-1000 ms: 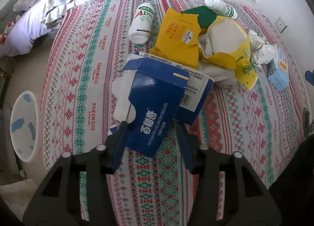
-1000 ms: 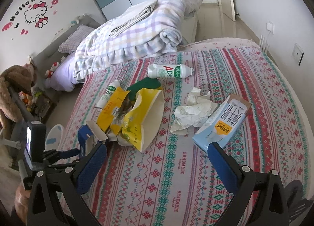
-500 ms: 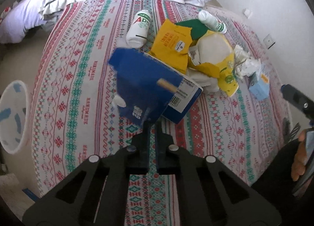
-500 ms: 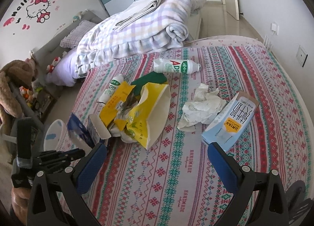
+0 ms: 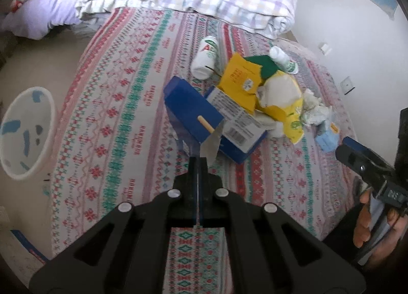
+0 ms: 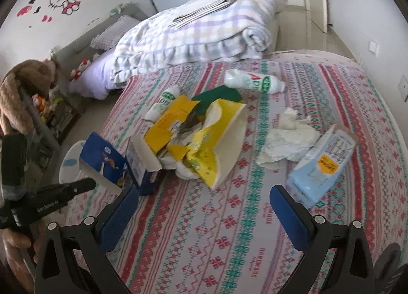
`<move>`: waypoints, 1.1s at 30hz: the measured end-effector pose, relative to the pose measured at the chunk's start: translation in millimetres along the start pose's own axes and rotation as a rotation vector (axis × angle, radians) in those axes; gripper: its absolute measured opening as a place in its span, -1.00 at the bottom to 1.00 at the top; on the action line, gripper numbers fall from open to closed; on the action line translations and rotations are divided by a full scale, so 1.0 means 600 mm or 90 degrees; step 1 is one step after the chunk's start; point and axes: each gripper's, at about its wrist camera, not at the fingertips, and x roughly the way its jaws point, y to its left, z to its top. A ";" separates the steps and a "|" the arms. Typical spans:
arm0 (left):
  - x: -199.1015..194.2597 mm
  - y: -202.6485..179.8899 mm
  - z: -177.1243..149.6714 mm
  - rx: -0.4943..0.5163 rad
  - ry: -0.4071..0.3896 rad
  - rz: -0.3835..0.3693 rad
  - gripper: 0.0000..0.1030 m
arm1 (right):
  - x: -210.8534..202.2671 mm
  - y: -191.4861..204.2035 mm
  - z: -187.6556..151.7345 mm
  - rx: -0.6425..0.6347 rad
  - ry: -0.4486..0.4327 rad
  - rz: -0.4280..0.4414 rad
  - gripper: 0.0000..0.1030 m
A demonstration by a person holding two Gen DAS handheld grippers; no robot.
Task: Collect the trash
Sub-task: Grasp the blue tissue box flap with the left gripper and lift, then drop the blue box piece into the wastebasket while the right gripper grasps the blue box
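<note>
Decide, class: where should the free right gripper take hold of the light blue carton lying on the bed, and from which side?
Grip the light blue carton across its narrow flattened faces, coming from above at its near end. It lies flat on the bedspread, slanting toward the open right gripper, with crumpled paper crowding its far side.

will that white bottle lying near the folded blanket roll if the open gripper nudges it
Probably. The white bottle is round and lies on its side, so a sideways nudge should roll it. The soft bedspread may slow it. It looks like light plastic.
</note>
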 end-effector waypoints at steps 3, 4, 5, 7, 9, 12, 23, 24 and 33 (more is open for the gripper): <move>0.002 0.012 0.002 -0.030 -0.007 0.016 -0.46 | 0.009 0.014 -0.004 -0.014 0.008 0.002 1.00; 0.004 0.016 0.002 -0.041 -0.007 0.015 -0.24 | 0.011 0.019 -0.005 -0.018 0.010 0.003 1.00; 0.003 0.021 0.001 -0.052 -0.012 0.014 0.11 | 0.012 0.022 -0.007 -0.021 0.011 0.005 1.00; 0.002 0.029 0.003 -0.072 -0.022 0.003 0.20 | 0.014 0.028 -0.010 -0.027 0.012 0.006 1.00; 0.006 0.034 0.004 -0.088 -0.022 -0.018 0.20 | 0.016 0.031 -0.010 -0.031 0.014 0.004 1.00; 0.014 0.046 0.007 -0.126 -0.022 -0.059 0.18 | 0.022 0.034 -0.012 -0.031 0.020 0.004 1.00; 0.014 0.055 0.008 -0.153 -0.041 -0.079 -0.95 | 0.038 0.048 -0.018 -0.041 0.032 0.010 1.00; 0.010 0.059 0.009 -0.159 -0.046 -0.088 -0.97 | 0.038 0.050 -0.018 -0.044 0.032 0.010 1.00; -0.046 0.074 0.003 -0.146 -0.087 -0.067 -0.98 | 0.059 0.062 -0.014 -0.034 0.037 0.050 1.00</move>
